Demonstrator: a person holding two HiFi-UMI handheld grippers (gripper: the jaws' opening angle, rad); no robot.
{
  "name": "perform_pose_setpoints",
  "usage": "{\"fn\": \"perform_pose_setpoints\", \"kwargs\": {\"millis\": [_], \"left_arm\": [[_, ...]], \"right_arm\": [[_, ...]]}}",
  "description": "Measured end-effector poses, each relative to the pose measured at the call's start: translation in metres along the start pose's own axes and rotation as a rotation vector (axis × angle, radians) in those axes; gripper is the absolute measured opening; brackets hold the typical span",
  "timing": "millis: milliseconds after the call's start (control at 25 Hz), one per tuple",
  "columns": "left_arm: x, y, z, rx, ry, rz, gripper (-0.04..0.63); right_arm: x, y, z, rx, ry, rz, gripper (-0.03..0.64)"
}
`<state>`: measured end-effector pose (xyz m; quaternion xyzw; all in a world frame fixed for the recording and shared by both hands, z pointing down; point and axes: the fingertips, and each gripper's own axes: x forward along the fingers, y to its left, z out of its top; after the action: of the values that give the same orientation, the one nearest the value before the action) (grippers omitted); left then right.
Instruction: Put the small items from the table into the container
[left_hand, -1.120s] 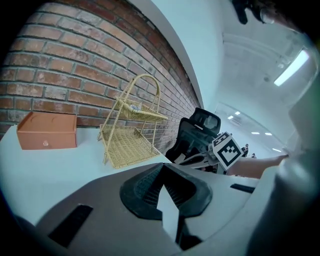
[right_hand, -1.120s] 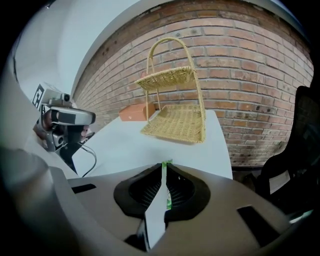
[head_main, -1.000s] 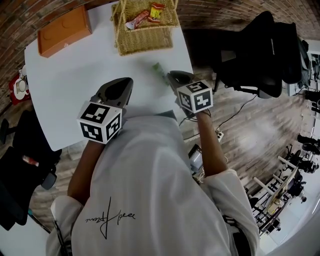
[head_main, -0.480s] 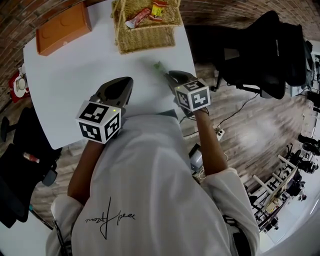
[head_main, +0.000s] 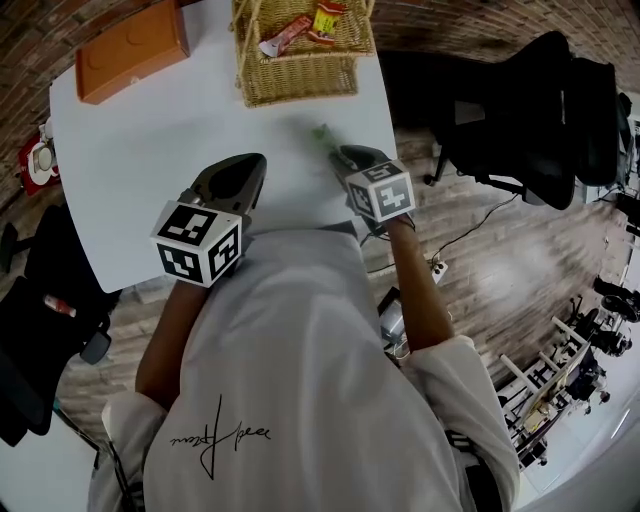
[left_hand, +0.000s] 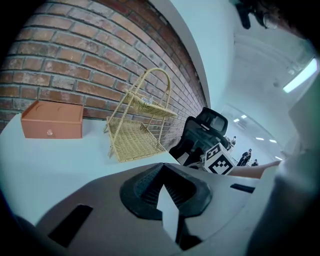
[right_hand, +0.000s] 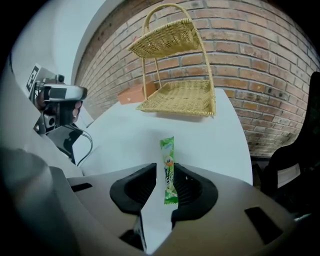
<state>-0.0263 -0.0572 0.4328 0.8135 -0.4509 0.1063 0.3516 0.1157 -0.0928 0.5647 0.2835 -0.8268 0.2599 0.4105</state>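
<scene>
Woven wicker basket (head_main: 300, 78), glossy green packet (right_hand: 168, 159)

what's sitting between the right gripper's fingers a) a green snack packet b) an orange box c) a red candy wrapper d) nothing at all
a: the right gripper view shows the green snack packet lying flat between the fingers of the right gripper, which are opening and not pinching it.

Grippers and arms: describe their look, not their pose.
The left gripper and right gripper are smooth grey shells with black ribbed pads. Each carries a white cube printed with black square markers. The forearms are bare below white sleeves; the shirt bears black script. The right gripper's jaws are opening, a green packet between them.
</scene>
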Motion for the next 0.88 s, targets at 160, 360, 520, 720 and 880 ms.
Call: {"fn": "perform_pose_setpoints", "kwargs": {"millis": [160, 360, 520, 720, 880], "left_arm": [[0.0, 0.001, 0.0, -0.006, 0.002, 0.004, 0.011], [0.002, 0.002, -0.002, -0.012, 0.011, 0.008, 0.011], [0.005, 0.002, -0.003, -0.014, 0.022, 0.007, 0.011], [0.005, 0.004, -0.004, -0.02, 0.03, 0.008, 0.01], [0.003, 0.005, -0.005, -0.028, 0.032, 0.013, 0.011]], "right_arm": [[0.006, -0.002, -0.005, 0.001, 0.021, -0.002, 0.087], [0.008, -0.008, -0.007, -0.006, 0.021, -0.026, 0.087], [0.011, -0.01, -0.012, -0.008, 0.041, -0.021, 0.087], [0.015, -0.011, -0.014, -0.015, 0.044, -0.032, 0.087], [0.015, -0.012, -0.016, -0.006, 0.054, -0.043, 0.087]]}}
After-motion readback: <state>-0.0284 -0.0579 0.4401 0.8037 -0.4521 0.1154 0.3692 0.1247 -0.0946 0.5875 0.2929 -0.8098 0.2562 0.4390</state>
